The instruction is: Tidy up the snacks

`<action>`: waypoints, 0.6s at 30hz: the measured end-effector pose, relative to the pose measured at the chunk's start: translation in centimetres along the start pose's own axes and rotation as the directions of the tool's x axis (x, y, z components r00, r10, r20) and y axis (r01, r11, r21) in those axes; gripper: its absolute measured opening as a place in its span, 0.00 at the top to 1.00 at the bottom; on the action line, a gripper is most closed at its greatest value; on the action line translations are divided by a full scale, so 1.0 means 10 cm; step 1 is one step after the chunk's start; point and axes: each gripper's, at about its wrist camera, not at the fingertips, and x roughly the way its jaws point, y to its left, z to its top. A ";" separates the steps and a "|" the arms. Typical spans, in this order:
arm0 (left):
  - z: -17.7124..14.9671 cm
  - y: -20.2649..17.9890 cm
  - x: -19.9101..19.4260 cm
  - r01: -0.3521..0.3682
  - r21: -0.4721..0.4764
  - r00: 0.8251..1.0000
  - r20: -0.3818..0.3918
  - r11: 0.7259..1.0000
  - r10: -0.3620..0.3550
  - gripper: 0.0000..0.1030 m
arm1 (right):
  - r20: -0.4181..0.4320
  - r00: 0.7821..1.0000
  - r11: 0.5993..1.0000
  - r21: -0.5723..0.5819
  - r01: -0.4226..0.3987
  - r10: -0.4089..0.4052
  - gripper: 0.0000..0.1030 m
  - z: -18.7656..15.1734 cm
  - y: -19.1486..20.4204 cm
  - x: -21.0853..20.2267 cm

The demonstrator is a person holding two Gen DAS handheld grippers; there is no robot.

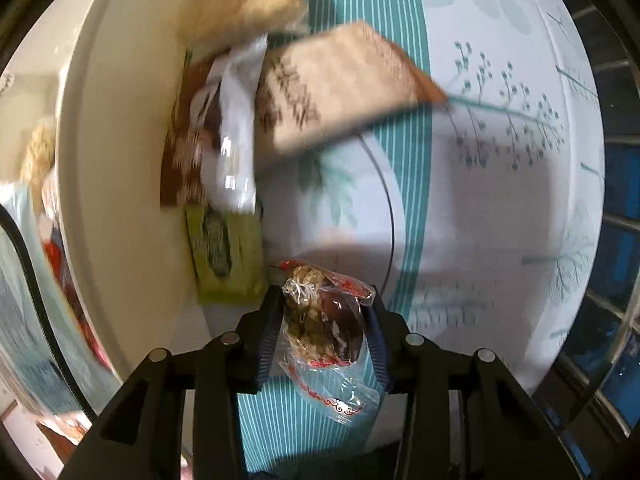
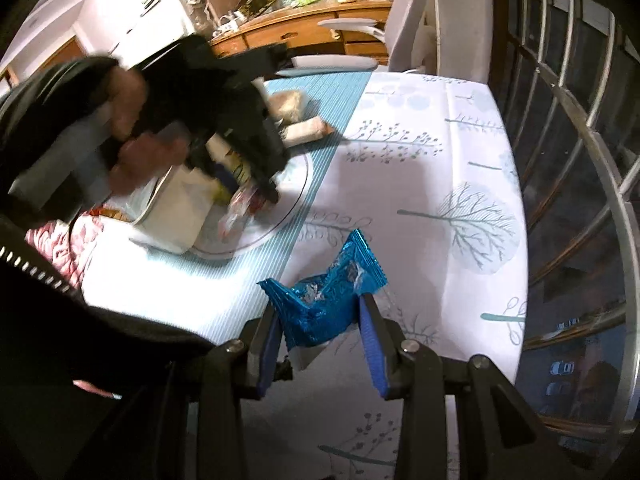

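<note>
My left gripper [image 1: 322, 312] is shut on a clear packet of walnut-and-date snack [image 1: 320, 320] with red print, held beside the wall of a white container [image 1: 120, 152]. Against that container lie a green packet [image 1: 228, 256], a brown-and-white packet [image 1: 208, 136] and a tan packet [image 1: 340, 92]. My right gripper [image 2: 320, 320] is shut on a crumpled blue foil packet [image 2: 324, 296] above the tablecloth. In the right wrist view the left gripper [image 2: 256, 160] shows blurred over the white container [image 2: 176, 212], held by a hand.
The table wears a white tree-print cloth [image 2: 440, 184] with a teal striped runner [image 2: 224, 280]. A metal railing [image 2: 580, 160] runs along the right edge. A white chair [image 2: 420, 20] and wooden cabinets [image 2: 320, 28] stand behind.
</note>
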 end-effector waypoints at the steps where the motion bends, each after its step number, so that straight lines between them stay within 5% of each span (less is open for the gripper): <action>1: -0.06 0.01 -0.02 0.005 0.004 1.000 0.004 1.000 -0.005 0.63 | 0.002 1.000 1.000 0.010 0.010 -0.010 0.64 0.02 0.01 -0.04; 8: -0.59 0.07 -0.27 0.061 0.053 0.998 0.013 0.997 -0.062 0.63 | 0.021 0.999 0.995 0.093 0.046 -0.048 0.64 0.16 0.08 -0.17; 18: -1.19 0.13 -1.06 0.145 0.220 0.975 0.134 0.965 -0.177 0.63 | 0.081 0.996 0.988 0.153 0.031 -0.043 0.63 0.36 0.47 -0.27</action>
